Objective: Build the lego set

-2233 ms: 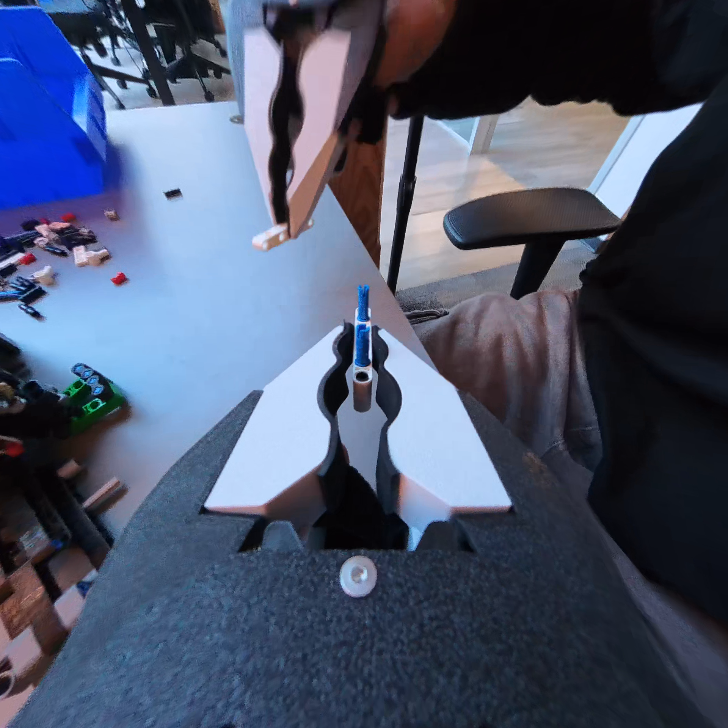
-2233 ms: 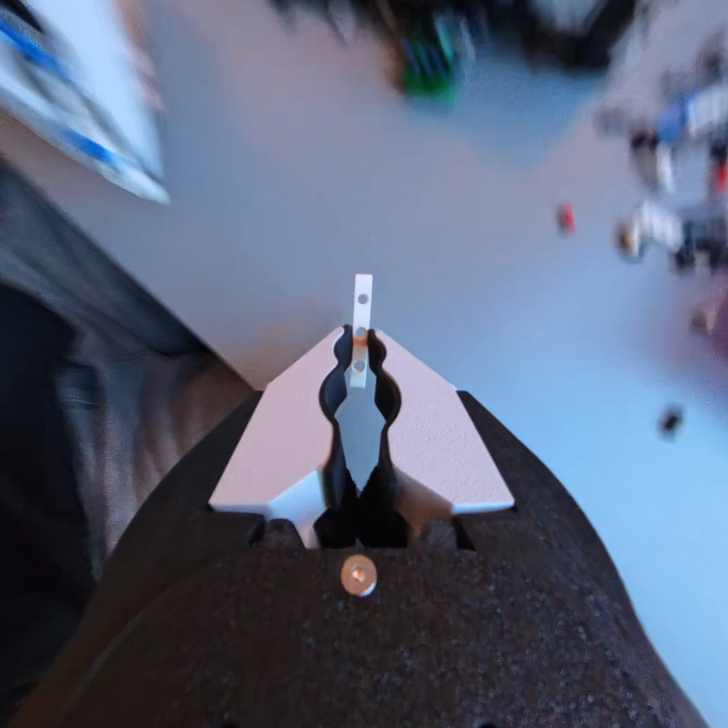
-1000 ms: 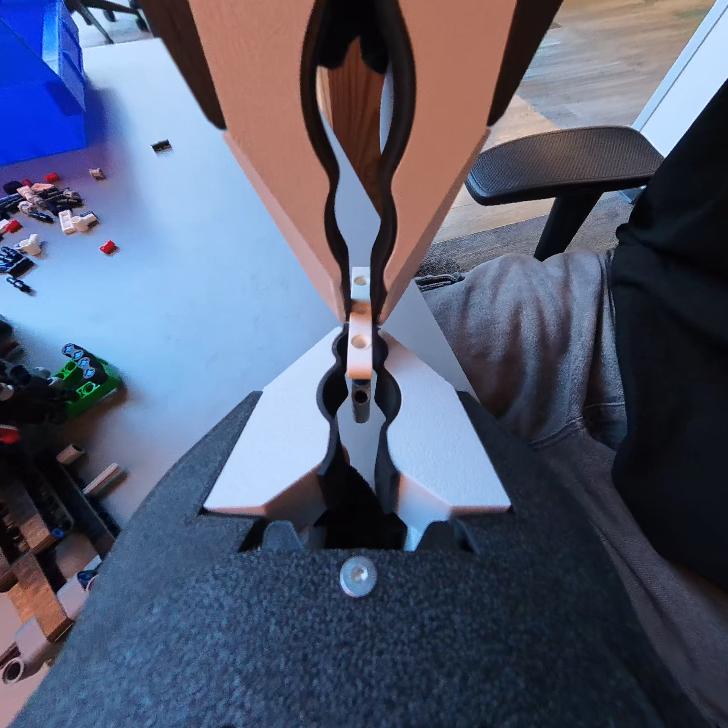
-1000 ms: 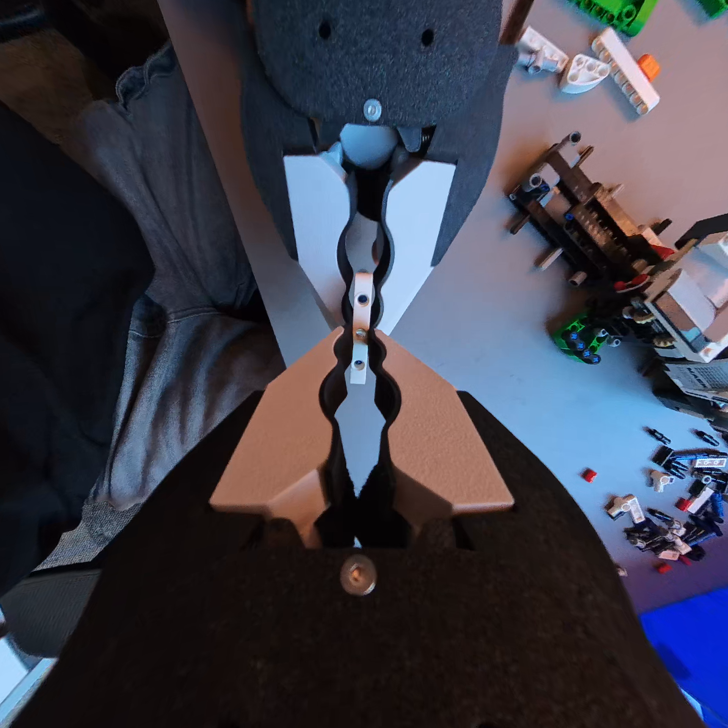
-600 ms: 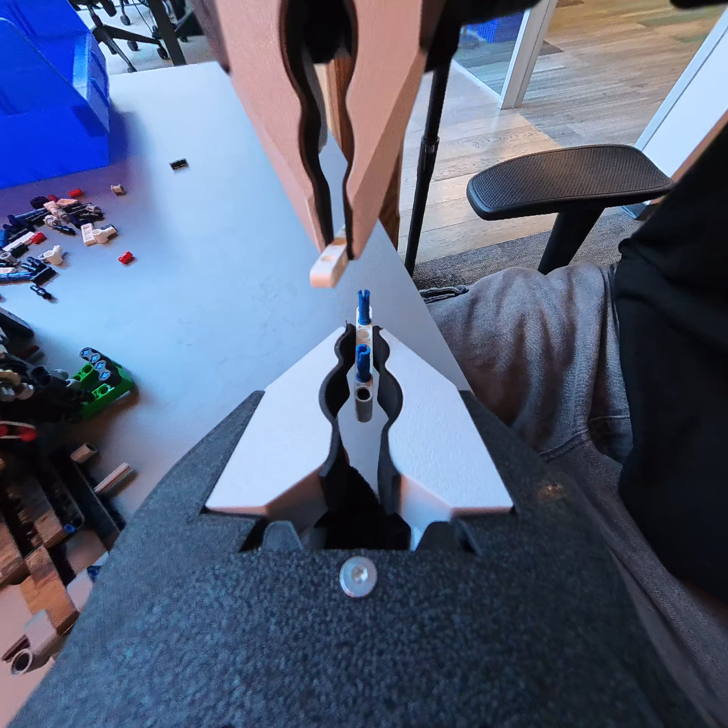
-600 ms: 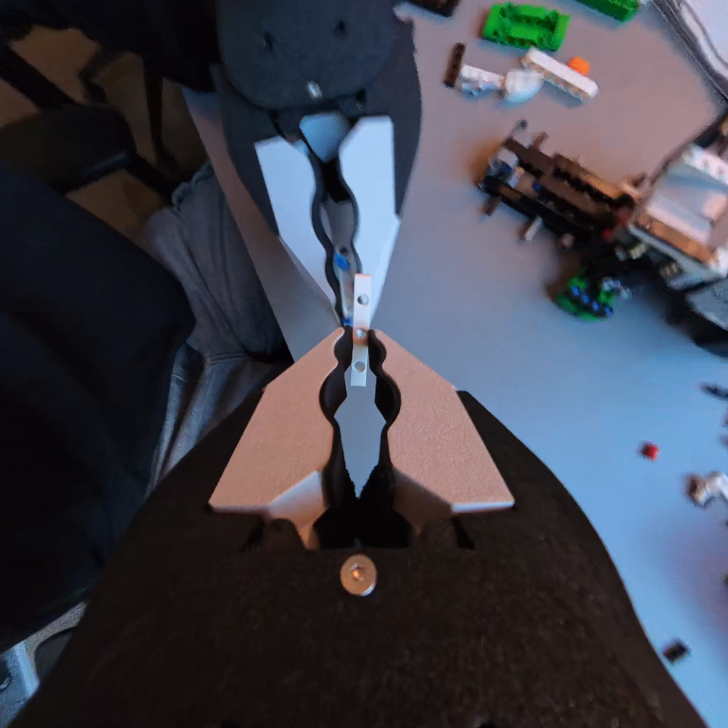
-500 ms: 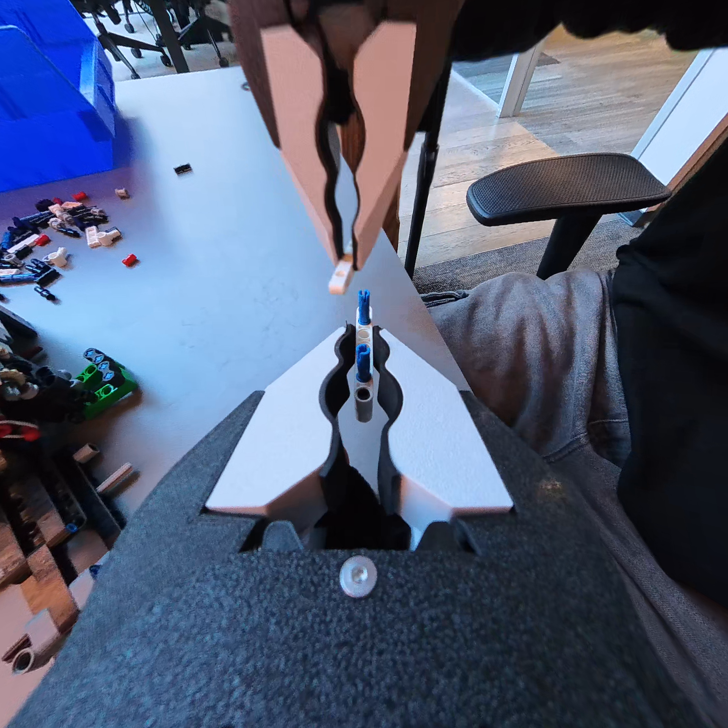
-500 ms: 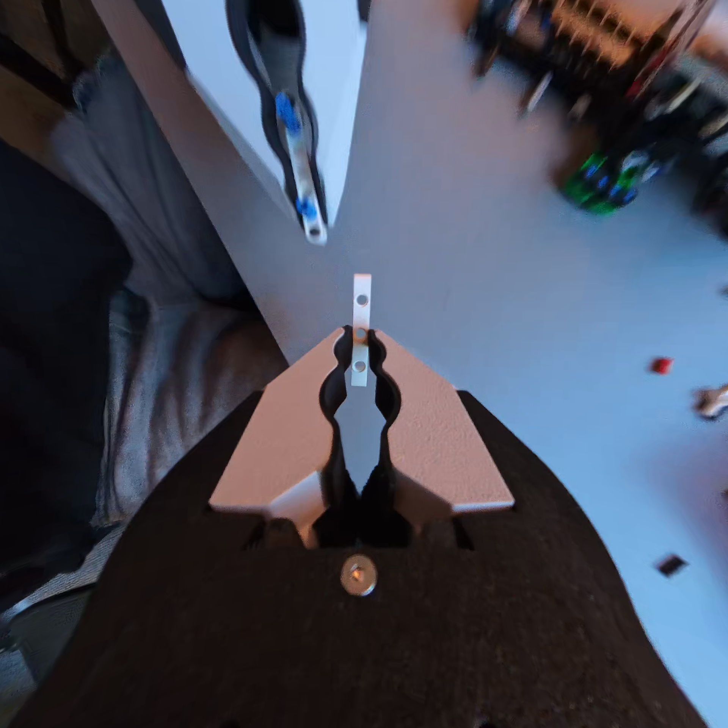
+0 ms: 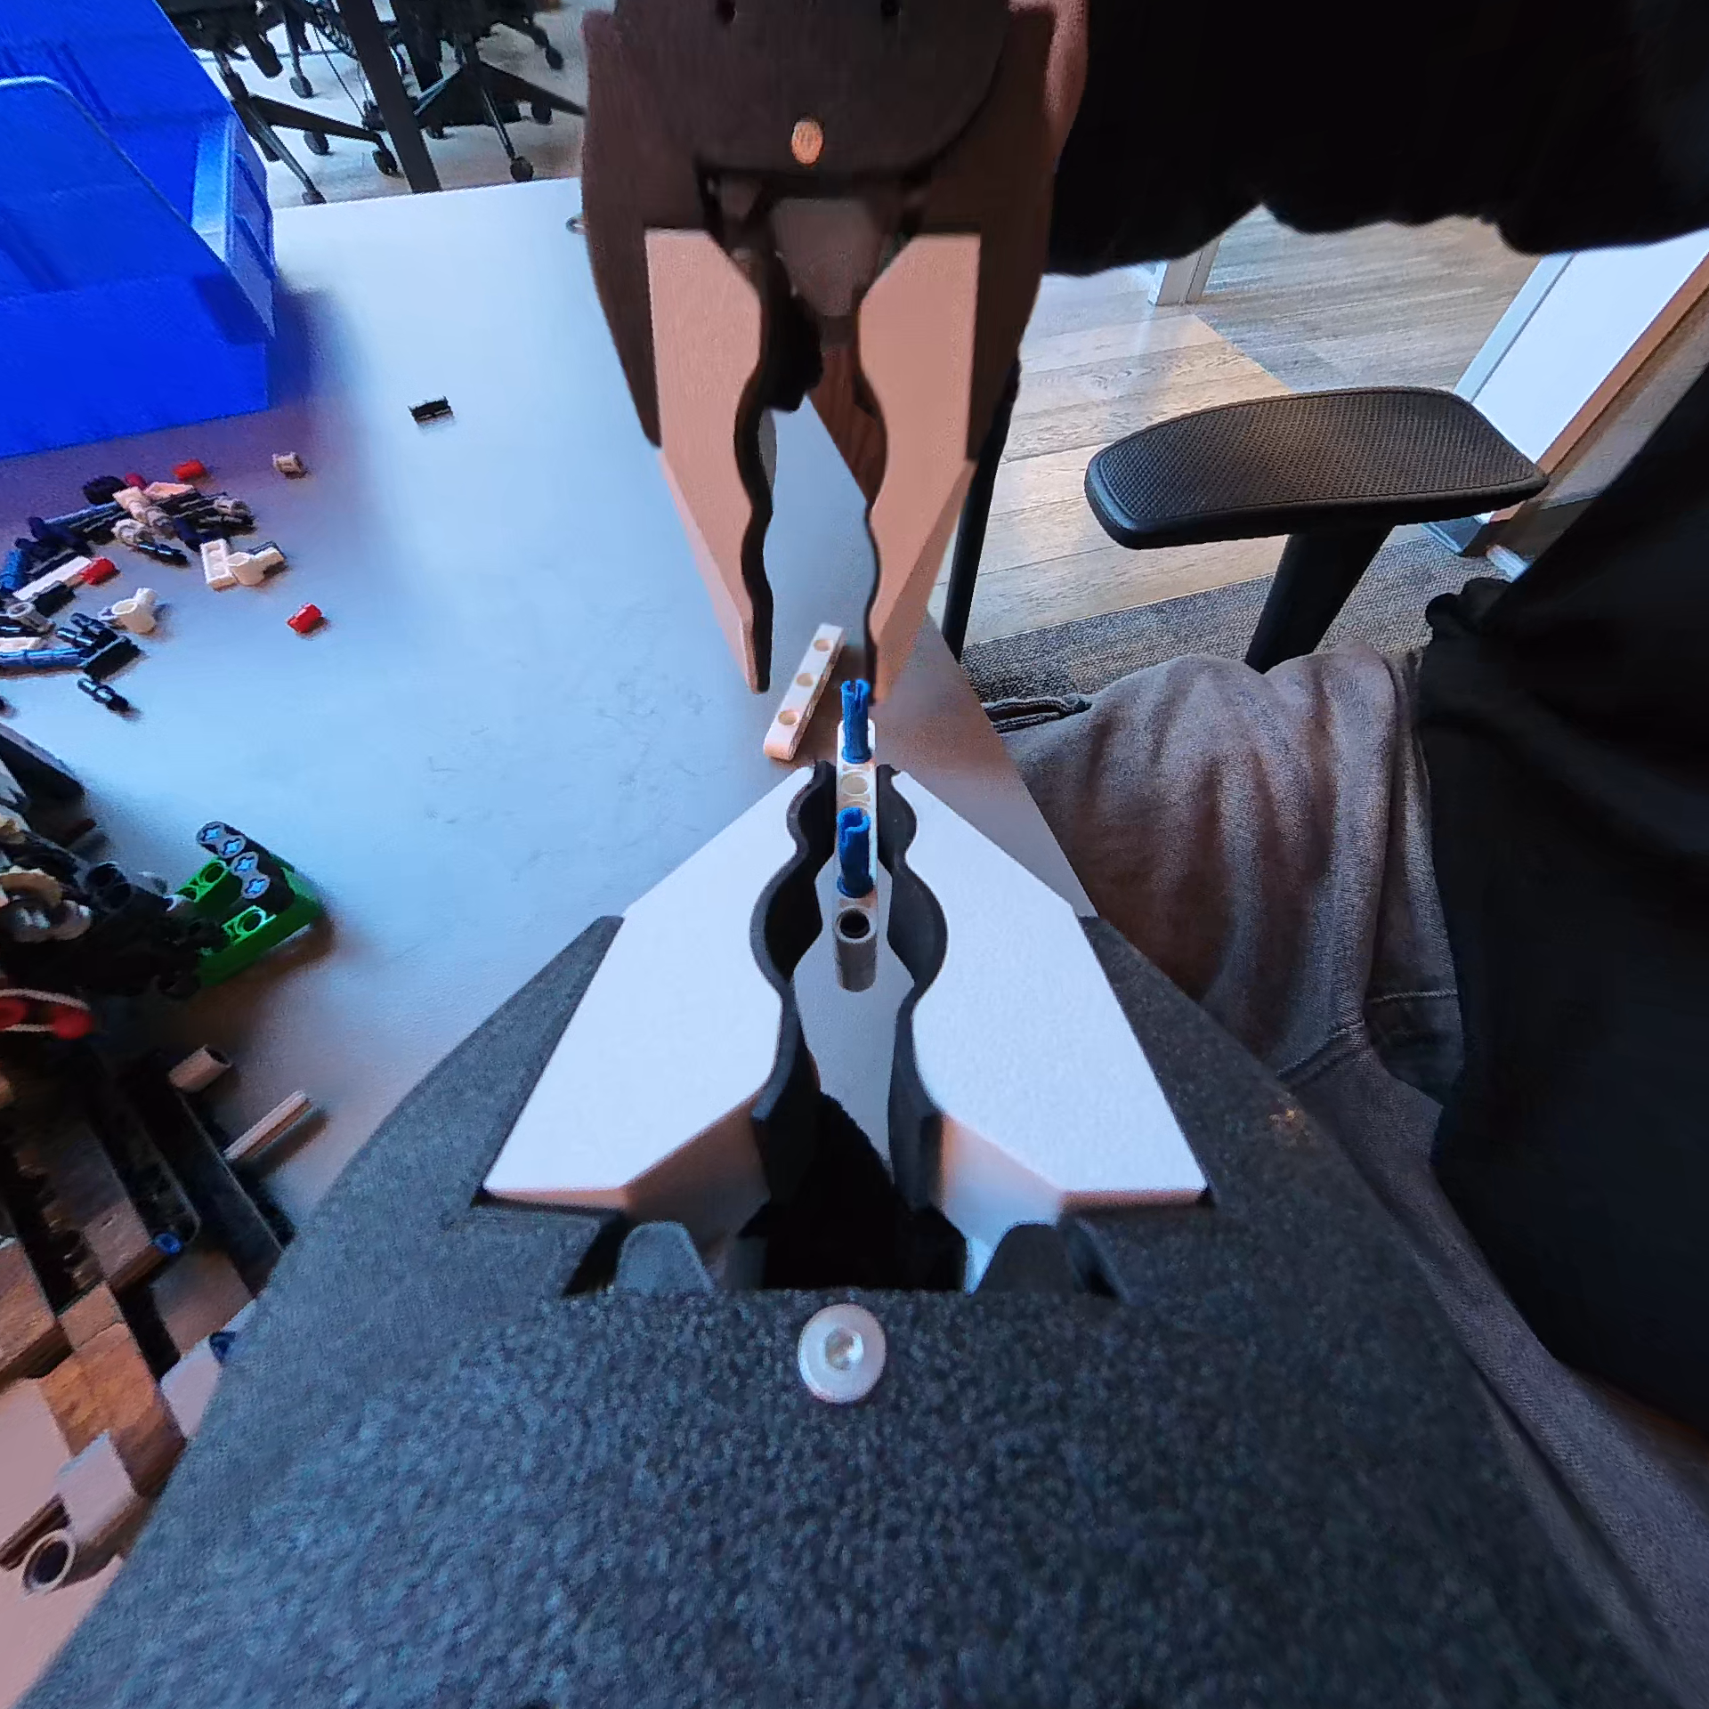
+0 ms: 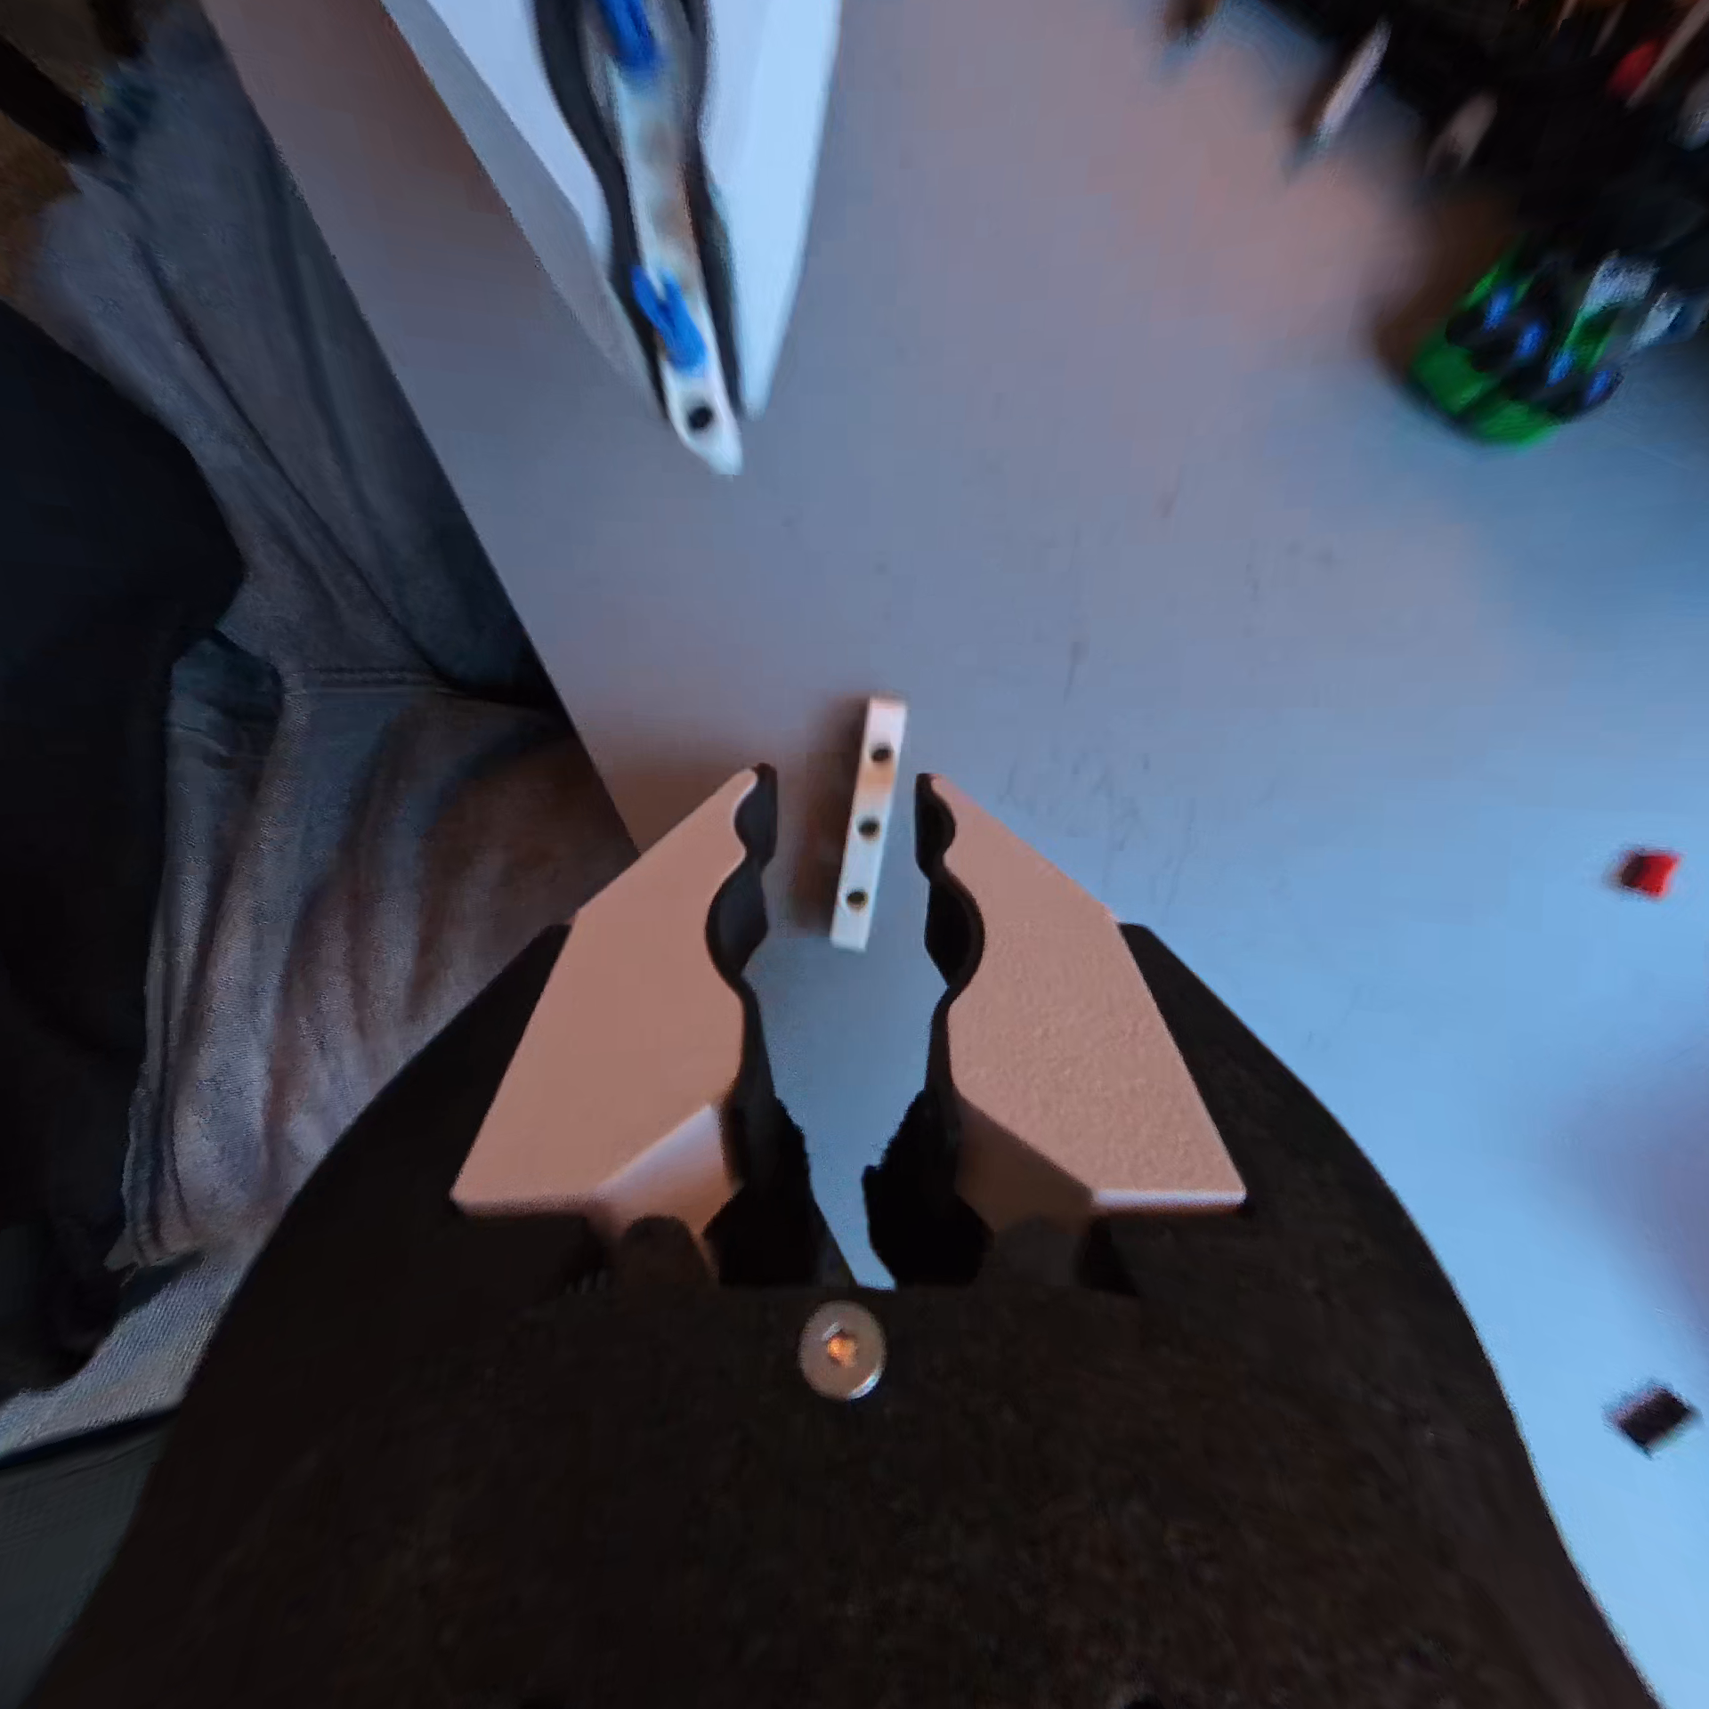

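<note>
The right gripper point(image 10: 840, 772) is wide open. A small white piece point(image 10: 867, 823) with three holes lies on the grey table point(image 10: 1202, 647) between its fingers.

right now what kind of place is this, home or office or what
Probably an office or lab workspace, not a home. Wheeled office chairs stand beyond a plain white table, a blue storage bin sits on it beside loose lego pieces, and the floor is wood plank.
</note>
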A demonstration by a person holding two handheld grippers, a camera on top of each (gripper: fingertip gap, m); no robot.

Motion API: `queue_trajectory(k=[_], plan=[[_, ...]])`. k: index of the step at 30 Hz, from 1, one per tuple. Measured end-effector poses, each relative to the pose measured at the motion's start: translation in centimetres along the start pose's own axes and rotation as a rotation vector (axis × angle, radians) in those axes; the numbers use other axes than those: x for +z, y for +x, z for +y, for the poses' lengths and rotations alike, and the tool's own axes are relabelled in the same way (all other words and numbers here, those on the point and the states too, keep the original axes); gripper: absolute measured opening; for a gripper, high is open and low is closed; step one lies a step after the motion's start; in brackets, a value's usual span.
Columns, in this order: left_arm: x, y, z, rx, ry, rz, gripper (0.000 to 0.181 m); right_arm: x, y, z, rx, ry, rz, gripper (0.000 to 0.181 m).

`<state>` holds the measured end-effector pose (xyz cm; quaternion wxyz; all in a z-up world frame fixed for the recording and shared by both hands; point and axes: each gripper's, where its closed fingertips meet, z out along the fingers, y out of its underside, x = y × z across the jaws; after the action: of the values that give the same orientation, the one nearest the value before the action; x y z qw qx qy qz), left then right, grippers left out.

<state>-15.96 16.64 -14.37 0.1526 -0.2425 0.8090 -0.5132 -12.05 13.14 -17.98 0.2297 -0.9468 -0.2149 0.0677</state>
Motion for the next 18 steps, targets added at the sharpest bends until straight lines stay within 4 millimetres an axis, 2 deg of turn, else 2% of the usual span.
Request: queue_trajectory(k=[1,4,7,11,18], plan=[[0.0,0.0,0.0,0.000,0.001,0.001,0.006,-0.5,-0.5,-1.5,-0.011,0.088,-0.008,0.029],[-0.1,0.0,-0.1,-0.003,0.006,0.007,0.006,-2.6,-2.0,-6.3,-0.024,0.391,-0.033,0.028],[-0.1,0.1,-0.1,-0.005,0.012,0.010,0.006,-2.9,-2.2,-8.0,-0.040,0.505,-0.002,0.023],[-0.1,-0.1,-0.2,-0.007,0.013,0.002,0.006,-1.9,-1.9,-8.2,-0.057,0.513,0.020,0.004],[-0.8,-0.2,-1.4,-0.032,0.101,0.022,0.007,-3.0,-1.9,-7.9,-0.014,0.583,-0.038,0.003]])
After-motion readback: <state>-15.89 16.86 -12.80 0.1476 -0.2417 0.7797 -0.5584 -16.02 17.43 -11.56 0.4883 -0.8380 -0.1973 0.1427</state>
